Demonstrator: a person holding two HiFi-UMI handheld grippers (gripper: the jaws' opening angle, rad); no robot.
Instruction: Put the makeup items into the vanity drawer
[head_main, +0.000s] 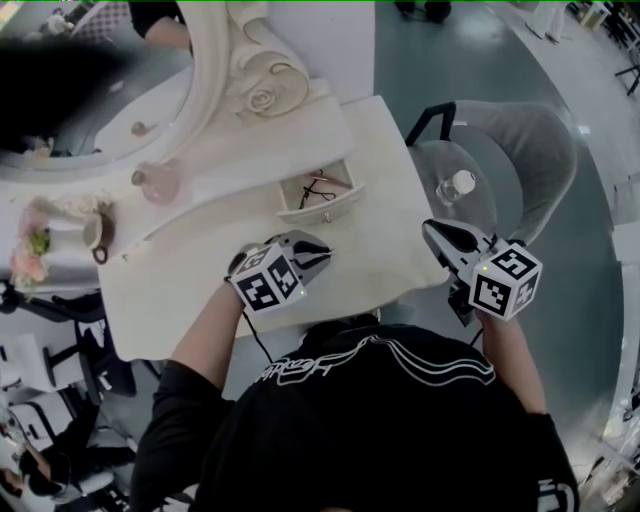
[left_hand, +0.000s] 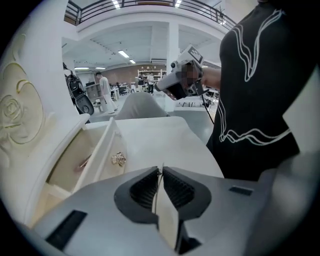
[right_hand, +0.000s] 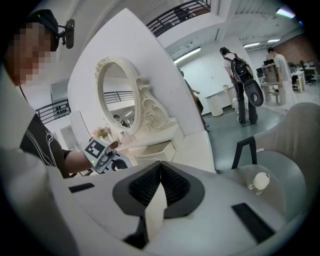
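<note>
The white vanity (head_main: 380, 240) has its small drawer (head_main: 322, 205) pulled open, with dark thin items lying inside. In the left gripper view the drawer (left_hand: 75, 160) shows a pinkish stick on its floor and an ornate knob (left_hand: 118, 159) on its front. My left gripper (head_main: 322, 252) hovers just in front of the drawer, a little above the tabletop. Its jaws (left_hand: 161, 169) are shut on a thin pale sliver of an item, too slim to identify. My right gripper (head_main: 432, 230) is at the table's right edge, shut and empty (right_hand: 160, 165).
A grey chair (head_main: 520, 140) stands right of the vanity with a small white-capped bottle (head_main: 458, 185) on its seat. A pink round bottle (head_main: 158, 183), a cup (head_main: 97, 232) and flowers (head_main: 30, 255) sit at the left under the oval mirror (head_main: 100, 90). People stand in the distance.
</note>
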